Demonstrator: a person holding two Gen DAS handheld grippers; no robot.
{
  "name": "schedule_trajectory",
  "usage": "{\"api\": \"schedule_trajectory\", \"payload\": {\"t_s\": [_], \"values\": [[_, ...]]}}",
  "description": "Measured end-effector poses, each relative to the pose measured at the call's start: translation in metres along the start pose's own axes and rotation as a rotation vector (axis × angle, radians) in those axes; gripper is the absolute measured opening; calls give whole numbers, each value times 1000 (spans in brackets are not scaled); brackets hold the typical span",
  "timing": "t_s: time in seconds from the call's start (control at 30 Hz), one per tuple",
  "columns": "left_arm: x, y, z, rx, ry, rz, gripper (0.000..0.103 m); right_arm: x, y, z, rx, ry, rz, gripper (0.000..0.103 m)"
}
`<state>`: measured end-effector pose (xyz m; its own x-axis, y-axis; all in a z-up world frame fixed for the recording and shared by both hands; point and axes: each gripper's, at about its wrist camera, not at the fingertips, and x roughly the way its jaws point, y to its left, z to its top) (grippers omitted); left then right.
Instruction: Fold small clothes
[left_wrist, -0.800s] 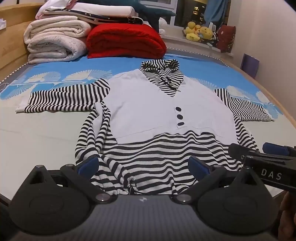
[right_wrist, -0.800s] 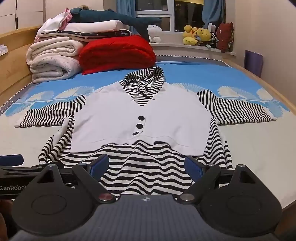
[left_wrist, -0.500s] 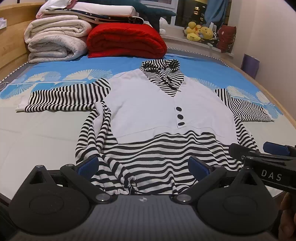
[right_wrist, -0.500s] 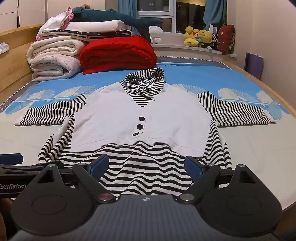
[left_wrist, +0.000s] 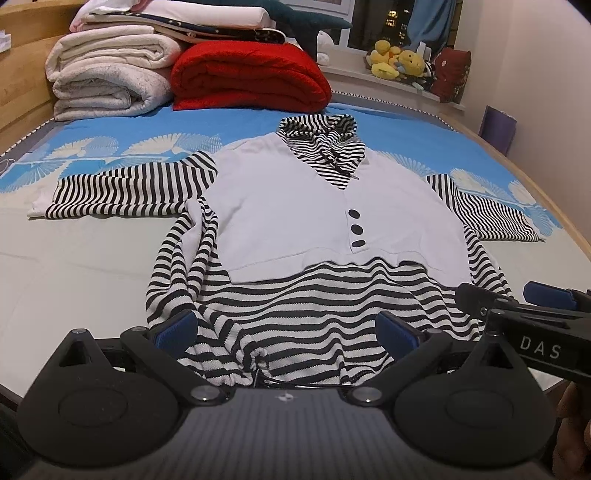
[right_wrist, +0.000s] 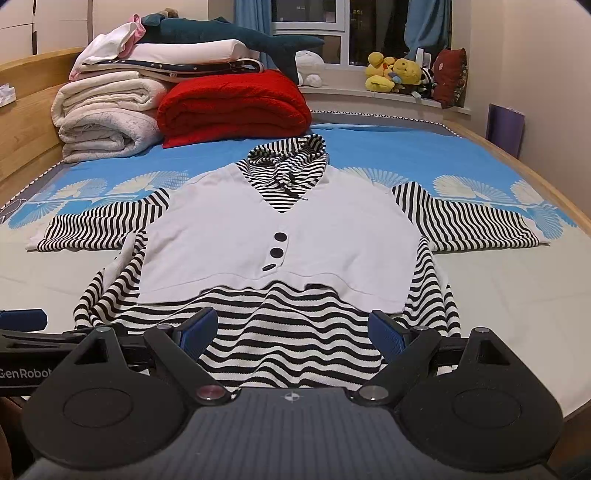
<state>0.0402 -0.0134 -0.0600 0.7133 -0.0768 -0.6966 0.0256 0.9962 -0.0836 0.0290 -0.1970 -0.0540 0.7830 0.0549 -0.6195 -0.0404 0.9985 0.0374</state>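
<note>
The striped top (left_wrist: 314, 229) is spread flat on the bed (left_wrist: 74, 266) at frame centre, both grippers (left_wrist: 286, 330) (right_wrist: 291, 332) are held wide open and empty above its hem, so grasping the hem is judged next.

Striped hooded top (right_wrist: 291, 332): ribbed knit cloth, matt; its white front panel (right_wrist: 229, 236) smoother cloth with glossy dark buttons (right_wrist: 276, 252). Behind the top, red blanket (right_wrist: 232, 107) nubbly, cream blankets (right_wrist: 107, 118) fleecy. Bed frame (right_wrist: 26, 122) smooth wood. Left gripper (left_wrist: 286, 332): matt black plastic, metal pivot screws, textured blue pads (left_wrist: 177, 328).
</note>
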Motion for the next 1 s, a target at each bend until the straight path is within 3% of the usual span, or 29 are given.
{"api": "schedule_trajectory", "payload": {"t_s": [0.2, 0.5, 1.0], "values": [[-1, 0, -2, 0, -12, 4, 102, 0, 1, 0, -1, -1, -2, 89], [-5, 0, -2, 15, -39, 2, 92, 2, 1, 1, 9, -11, -1, 89], [-8, 9, 14, 48, -49, -18, 48, 11, 1, 6, 17, 12, -15, 89]]}}
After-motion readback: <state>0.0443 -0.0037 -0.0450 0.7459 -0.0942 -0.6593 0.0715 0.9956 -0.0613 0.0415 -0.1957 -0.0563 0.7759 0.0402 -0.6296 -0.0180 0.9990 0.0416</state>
